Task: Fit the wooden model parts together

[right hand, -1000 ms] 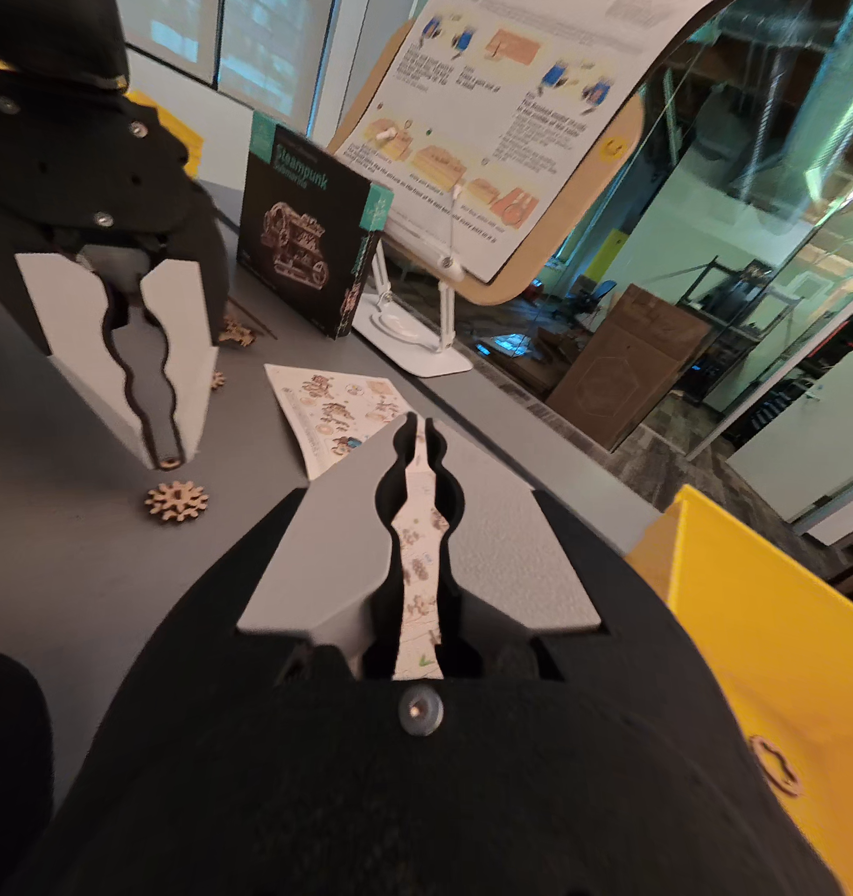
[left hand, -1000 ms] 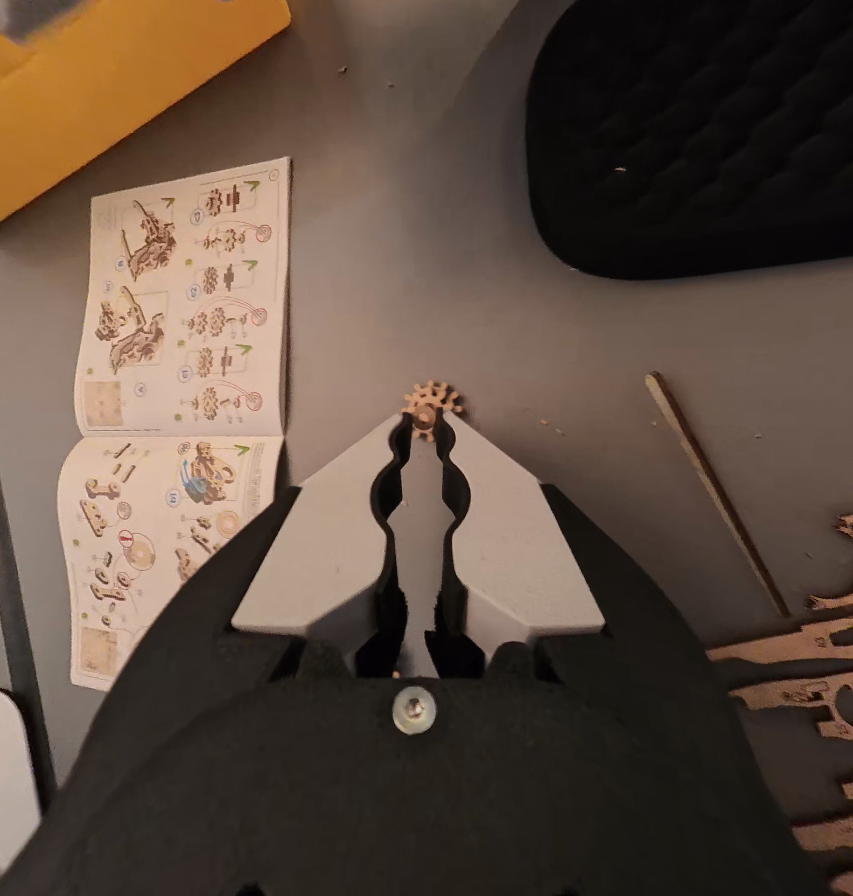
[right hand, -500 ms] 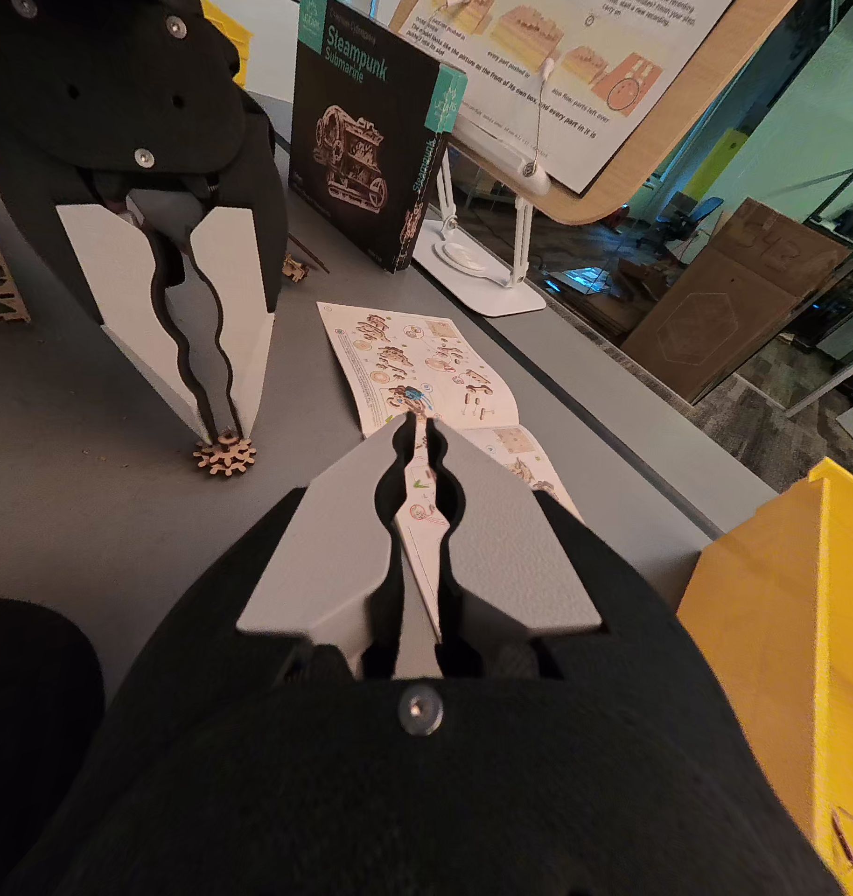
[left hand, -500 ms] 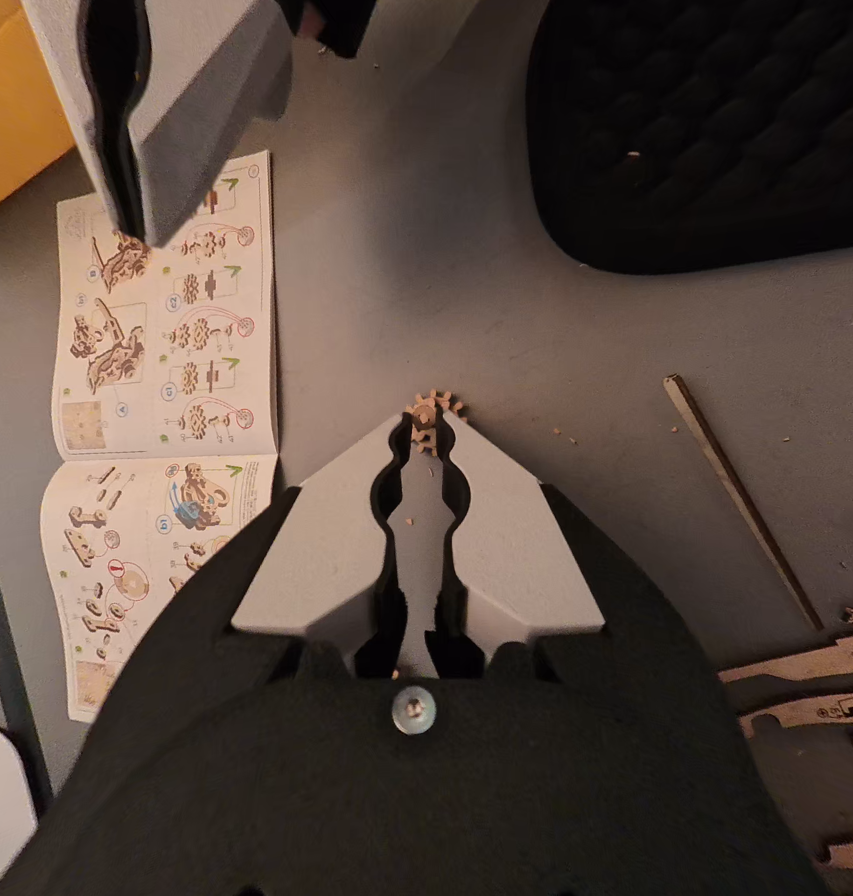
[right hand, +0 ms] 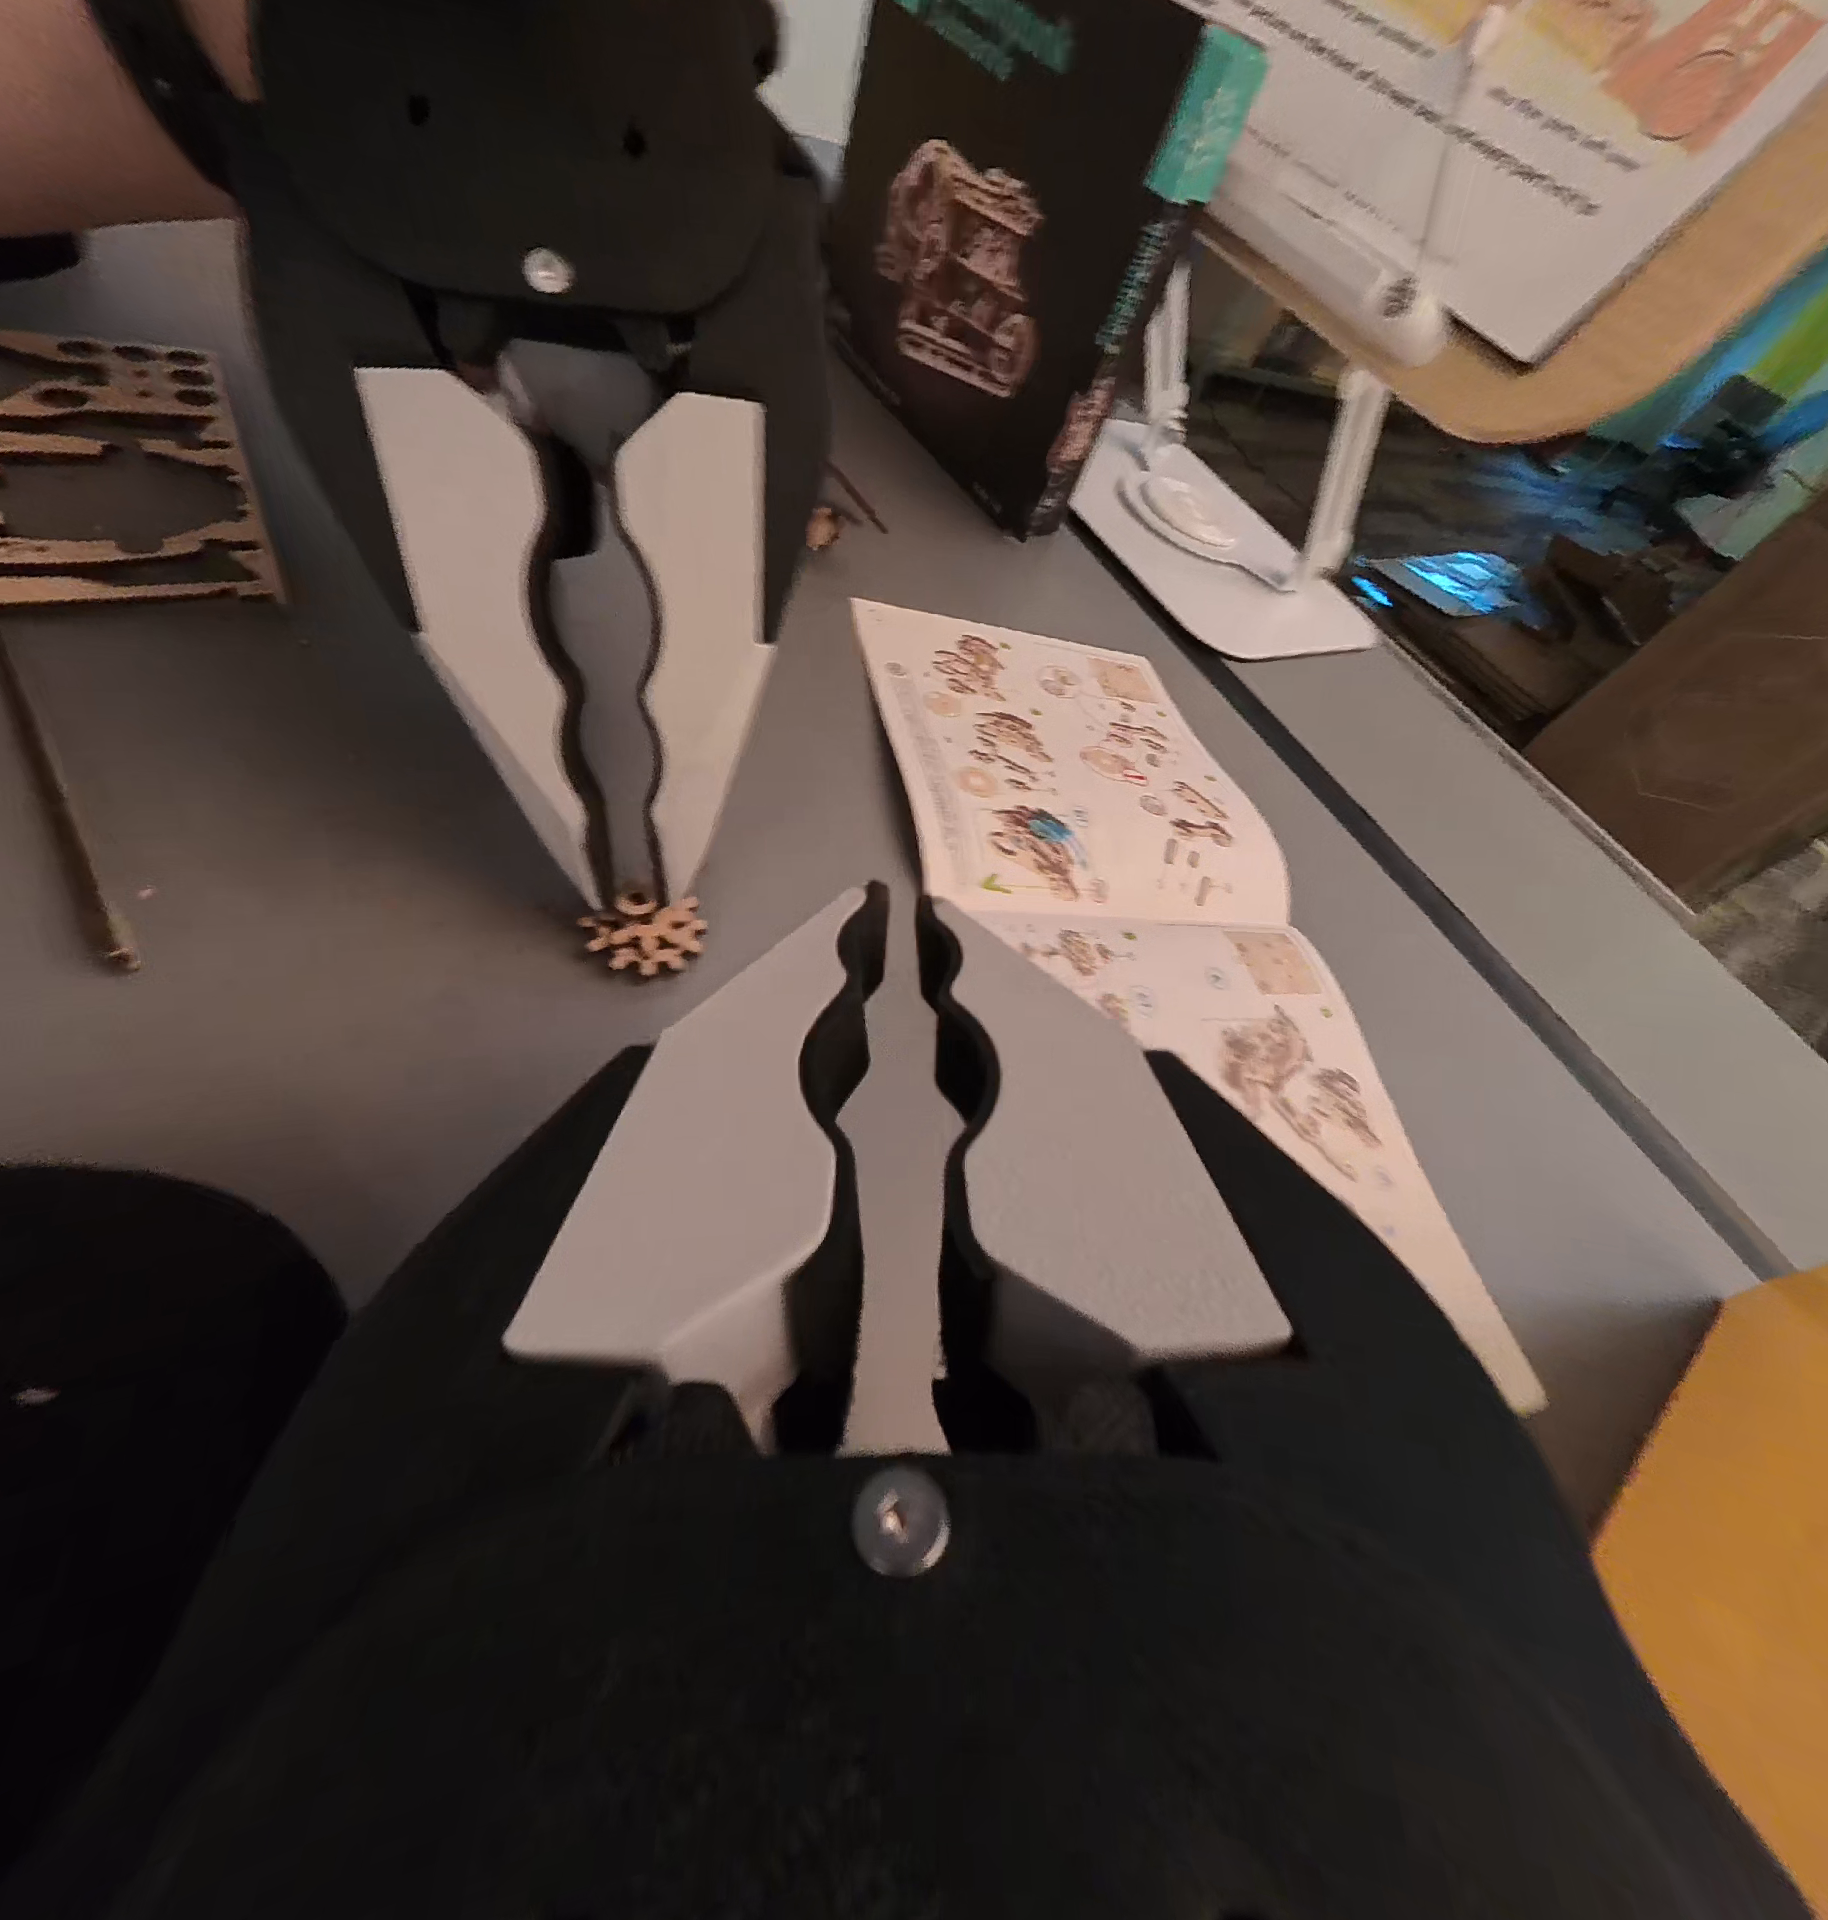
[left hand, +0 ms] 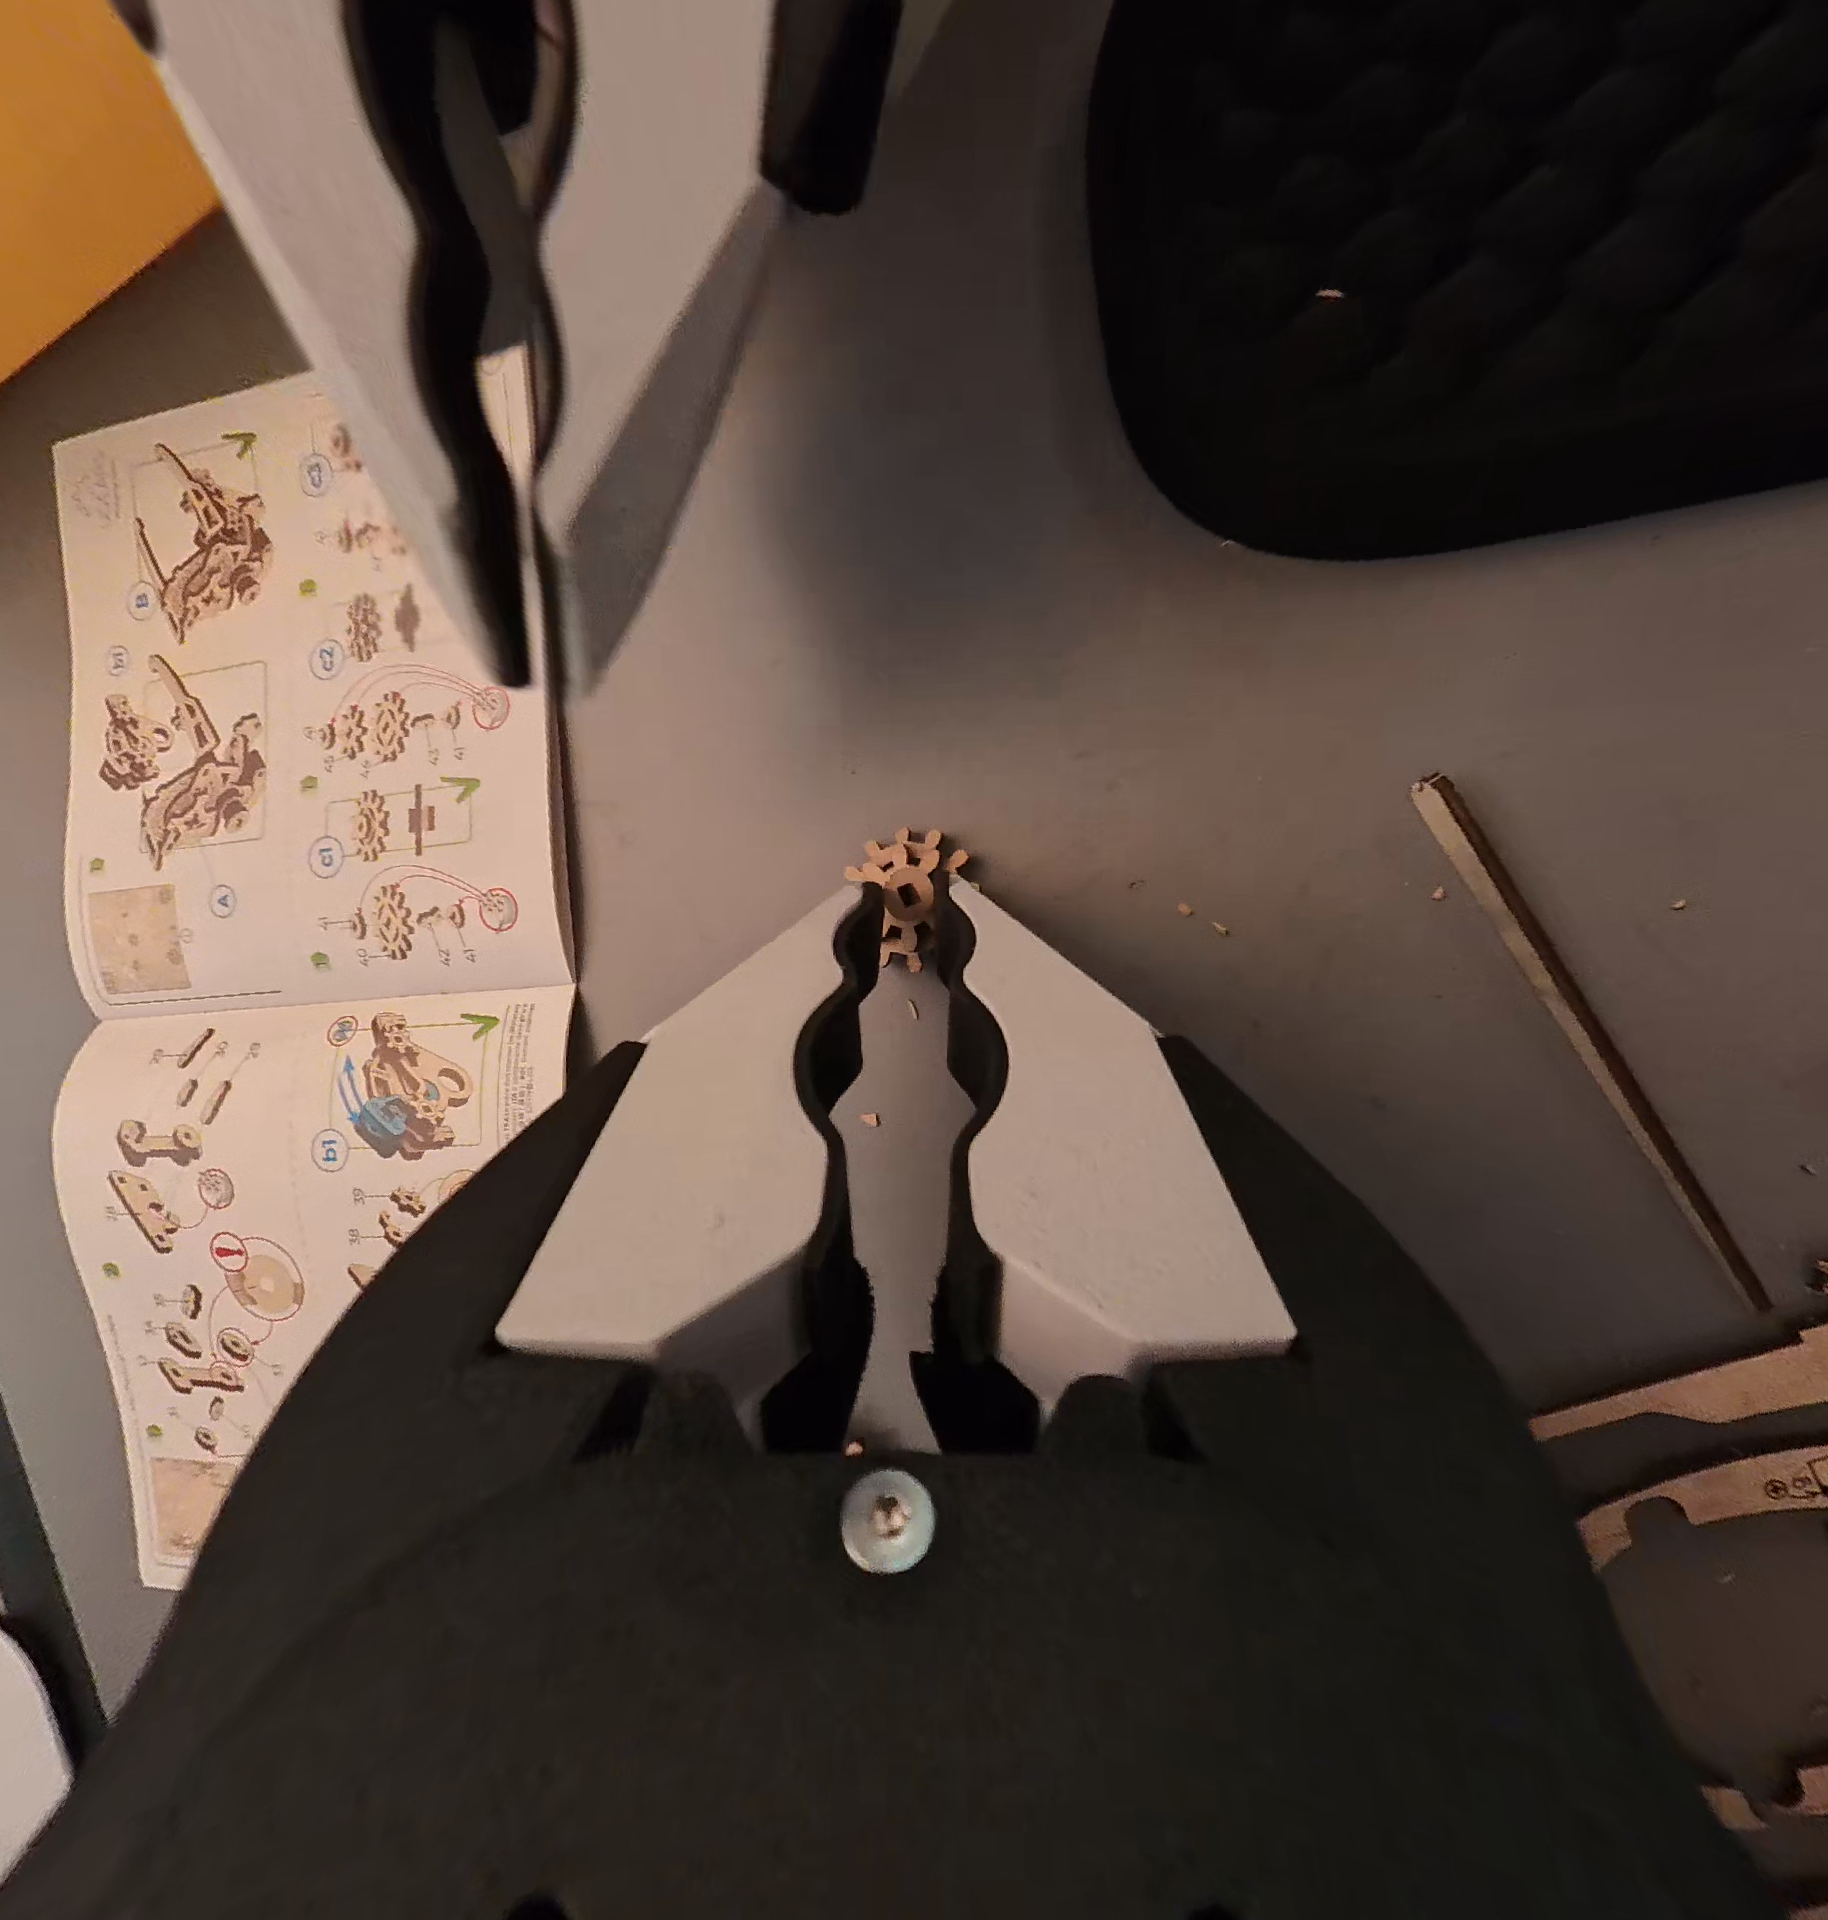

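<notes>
Small pale wooden gear with stubby teeth and a square centre hole [left hand: 905, 883], lying flat on the grey tabletop [left hand: 1149, 790], pinched at its near edge between the tips of the left gripper [left hand: 908, 914]; gripper nearly closed, its grey fingers [left hand: 1055, 1143] pointing straight down onto the part. Same gear seen from the right wrist view [right hand: 642, 933], under the left gripper's tips [right hand: 627, 883]. Right gripper [right hand: 894, 909] just beside the gear, above the tabletop, with a narrow gap between its tips and nothing held; also visible from the left wrist view as a blurred grey shape [left hand: 520, 665] over the edge of the booklet. Open paper instruction booklet with assembly drawings [left hand: 297, 831] flat on the tabletop close to the gear. Thin dark wooden stick [left hand: 1585, 1029] lying well apart on the other side. Laser-cut plywood sheet with empty cut-outs [right hand: 89, 478] beyond the stick. Black padded mat [left hand: 1512, 260] at the tabletop's edge. Dark model-kit box standing upright [right hand: 1014, 249] behind the left gripper, with a white stand [right hand: 1232, 540] next to it. Yellow bin [right hand: 1751, 1558] at the near right corner.
</notes>
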Available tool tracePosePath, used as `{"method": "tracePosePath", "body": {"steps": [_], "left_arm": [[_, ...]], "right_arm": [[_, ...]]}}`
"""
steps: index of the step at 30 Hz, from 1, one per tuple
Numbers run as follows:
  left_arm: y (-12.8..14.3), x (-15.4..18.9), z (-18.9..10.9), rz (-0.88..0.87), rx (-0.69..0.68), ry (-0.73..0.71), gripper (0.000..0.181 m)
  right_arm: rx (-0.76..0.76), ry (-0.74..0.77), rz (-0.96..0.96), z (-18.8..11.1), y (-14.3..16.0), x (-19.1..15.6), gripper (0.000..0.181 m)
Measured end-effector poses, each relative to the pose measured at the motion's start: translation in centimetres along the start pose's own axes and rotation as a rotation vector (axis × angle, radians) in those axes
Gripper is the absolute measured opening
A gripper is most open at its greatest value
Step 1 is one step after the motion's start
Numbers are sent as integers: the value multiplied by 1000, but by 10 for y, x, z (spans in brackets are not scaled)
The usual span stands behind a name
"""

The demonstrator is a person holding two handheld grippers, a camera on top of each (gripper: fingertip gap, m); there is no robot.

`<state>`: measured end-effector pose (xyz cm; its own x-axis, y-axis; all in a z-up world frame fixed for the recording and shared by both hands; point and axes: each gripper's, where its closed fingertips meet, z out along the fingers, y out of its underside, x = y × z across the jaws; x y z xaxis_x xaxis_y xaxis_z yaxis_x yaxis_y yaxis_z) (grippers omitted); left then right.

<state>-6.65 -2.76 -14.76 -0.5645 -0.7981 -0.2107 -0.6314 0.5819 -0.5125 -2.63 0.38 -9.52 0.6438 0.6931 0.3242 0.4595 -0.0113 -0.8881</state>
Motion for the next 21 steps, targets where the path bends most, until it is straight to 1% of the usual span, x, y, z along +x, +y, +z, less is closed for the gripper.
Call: {"method": "tracePosePath", "body": {"steps": [3,6,8,10,13,21], "left_arm": [[1,0,0,5,-8,5,8],[2,-3,0,12,-21,4,8],[2,-4,-1,13,-22,11,8],[1,-6,-2,18,-17,11,8],[-2,-4,-5,21,1,37,8],[-1,-3,-3,78,-32,108,8]], "right_arm": [[21,-122,-50,1,-6,-25,0],[-16,-255,-8,6,0,-47,0],[-59,-234,22,13,10,-44,0],[-81,-252,24,15,13,-47,3],[-73,-255,39,15,12,-46,5],[-79,-255,45,15,13,-45,7]]}}
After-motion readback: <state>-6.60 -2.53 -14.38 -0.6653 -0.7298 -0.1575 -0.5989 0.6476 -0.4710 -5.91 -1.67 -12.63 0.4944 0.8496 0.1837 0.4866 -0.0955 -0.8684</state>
